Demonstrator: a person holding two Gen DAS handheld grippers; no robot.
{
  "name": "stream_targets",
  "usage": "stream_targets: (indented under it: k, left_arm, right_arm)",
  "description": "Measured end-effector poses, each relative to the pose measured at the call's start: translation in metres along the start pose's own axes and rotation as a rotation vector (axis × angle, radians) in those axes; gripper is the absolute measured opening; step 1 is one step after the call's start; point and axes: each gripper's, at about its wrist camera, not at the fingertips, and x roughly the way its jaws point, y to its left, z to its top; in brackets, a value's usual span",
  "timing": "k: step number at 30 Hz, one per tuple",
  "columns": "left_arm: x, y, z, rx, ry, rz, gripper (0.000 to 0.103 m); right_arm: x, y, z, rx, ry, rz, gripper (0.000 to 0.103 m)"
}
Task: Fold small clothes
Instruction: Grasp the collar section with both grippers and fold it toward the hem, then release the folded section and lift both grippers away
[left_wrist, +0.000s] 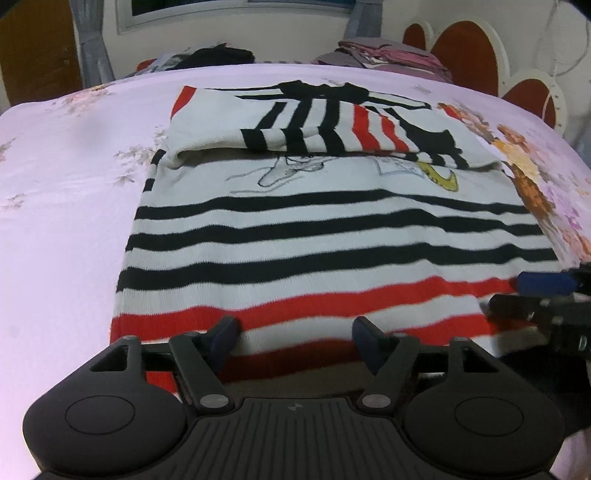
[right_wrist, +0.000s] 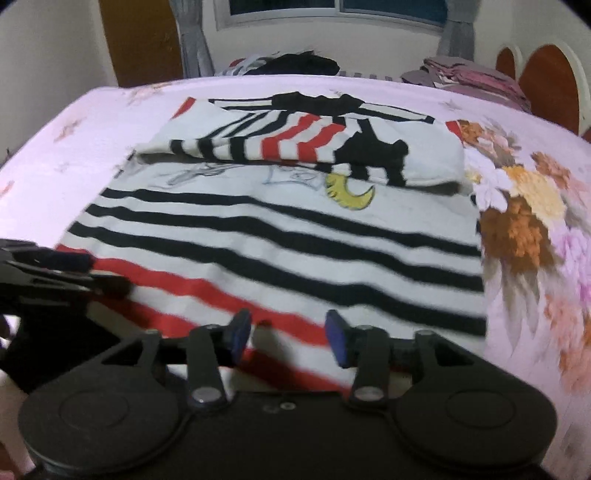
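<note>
My left gripper (left_wrist: 295, 338) spread wide over the near red hem of the striped sweater (left_wrist: 314, 229), my right gripper (right_wrist: 288, 336) likewise wide just beside it, sweater flat on the pink bedsheet (left_wrist: 66, 206), sleeves folded across its far half.

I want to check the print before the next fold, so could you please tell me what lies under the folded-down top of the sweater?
Under the flap of the sweater, a yellow crescent and grey outline drawing peek out. The rest of the print is covered.
</note>
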Motion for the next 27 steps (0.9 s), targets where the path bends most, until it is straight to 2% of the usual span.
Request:
stream_targets:
  k: [3,6,10,12,14,22,27]
  left_arm:
    - [-0.007,0.001,-0.009,0.012,-0.002,-0.017,0.073]
    - [-0.014,0.003,-0.017,0.019,-0.004,-0.032,0.073]
    - [-0.025,0.009,-0.027,0.019,-0.008,-0.048,0.073]
    - [-0.03,0.014,-0.032,0.015,-0.009,-0.054,0.073]
    - [-0.035,0.02,-0.037,0.006,-0.012,-0.057,0.074]
    - [-0.054,0.056,-0.057,-0.045,-0.026,-0.03,0.074]
    - [-0.056,0.076,-0.071,-0.09,0.002,-0.042,0.074]
  right_arm:
    - [0.002,0.012,-0.012,0.003,0.04,-0.045,0.049]
    - [-0.004,0.018,-0.023,0.018,0.042,-0.093,0.049]
    - [-0.018,0.018,-0.032,0.066,0.015,-0.146,0.062]
    - [-0.021,0.019,-0.037,0.064,0.022,-0.177,0.063]
    - [-0.02,0.015,-0.043,0.082,0.042,-0.202,0.063]
    - [-0.045,-0.007,-0.065,0.187,0.017,-0.267,0.066]
    - [-0.059,-0.022,-0.08,0.235,0.021,-0.314,0.066]
